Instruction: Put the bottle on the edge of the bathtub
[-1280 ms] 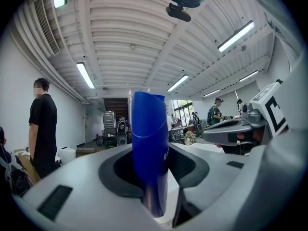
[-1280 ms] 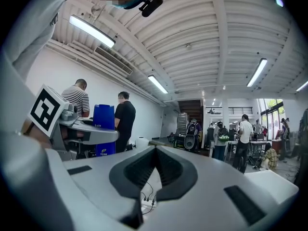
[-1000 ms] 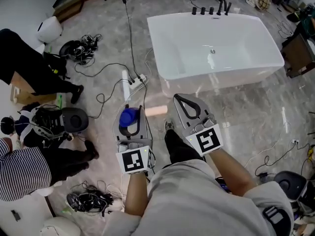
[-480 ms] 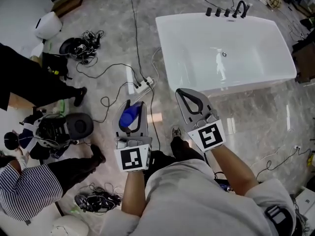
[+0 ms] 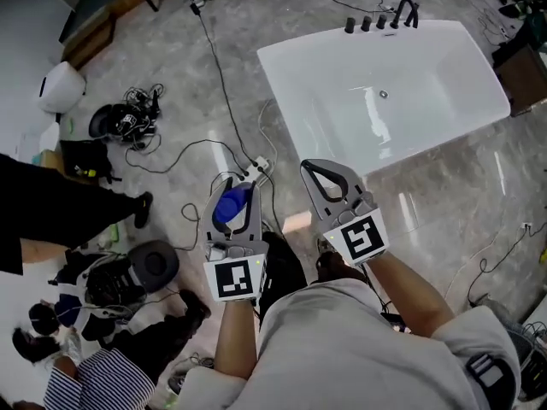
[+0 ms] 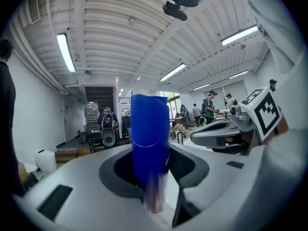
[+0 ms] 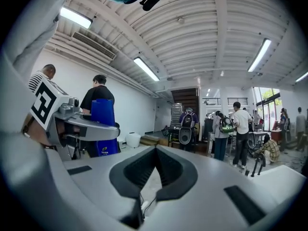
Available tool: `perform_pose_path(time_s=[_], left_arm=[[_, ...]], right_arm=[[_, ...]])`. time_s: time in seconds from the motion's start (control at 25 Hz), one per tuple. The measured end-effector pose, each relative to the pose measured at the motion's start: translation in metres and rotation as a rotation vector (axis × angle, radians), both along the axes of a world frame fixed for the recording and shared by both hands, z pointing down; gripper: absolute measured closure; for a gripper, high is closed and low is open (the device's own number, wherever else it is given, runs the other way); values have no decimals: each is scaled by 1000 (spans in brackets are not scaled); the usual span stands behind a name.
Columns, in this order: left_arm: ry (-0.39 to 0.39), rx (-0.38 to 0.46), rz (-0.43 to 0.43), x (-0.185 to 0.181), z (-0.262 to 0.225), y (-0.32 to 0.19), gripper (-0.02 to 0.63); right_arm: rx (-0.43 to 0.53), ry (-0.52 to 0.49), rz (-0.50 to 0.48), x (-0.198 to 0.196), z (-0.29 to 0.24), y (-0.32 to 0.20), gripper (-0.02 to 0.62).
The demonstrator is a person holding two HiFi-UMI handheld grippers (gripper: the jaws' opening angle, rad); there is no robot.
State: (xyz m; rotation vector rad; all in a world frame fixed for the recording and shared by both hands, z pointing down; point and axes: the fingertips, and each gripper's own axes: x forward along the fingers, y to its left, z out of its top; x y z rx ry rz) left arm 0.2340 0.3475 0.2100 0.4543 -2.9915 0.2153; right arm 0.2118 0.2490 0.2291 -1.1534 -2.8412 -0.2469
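Bottle (image 5: 229,205) upright in left gripper (image 5: 239,184); right gripper (image 5: 324,166) alongside, fingers (image 5: 311,188) together, level.

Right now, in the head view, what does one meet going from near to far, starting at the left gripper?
Left gripper, shut on the blue bottle → white power strip → bathtub → black taps on its far rim.
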Motion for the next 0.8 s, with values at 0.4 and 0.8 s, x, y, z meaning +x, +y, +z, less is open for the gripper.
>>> perform_pose_path(time_s=[0.4,0.8], left_arm=[[41,-21,283,-125,-4,74,445],[13,32,507,-200,4,41,445]], right_arm=[[32,33,235,-90,-7,72,589],[37,35,445,-135,5,39,589]])
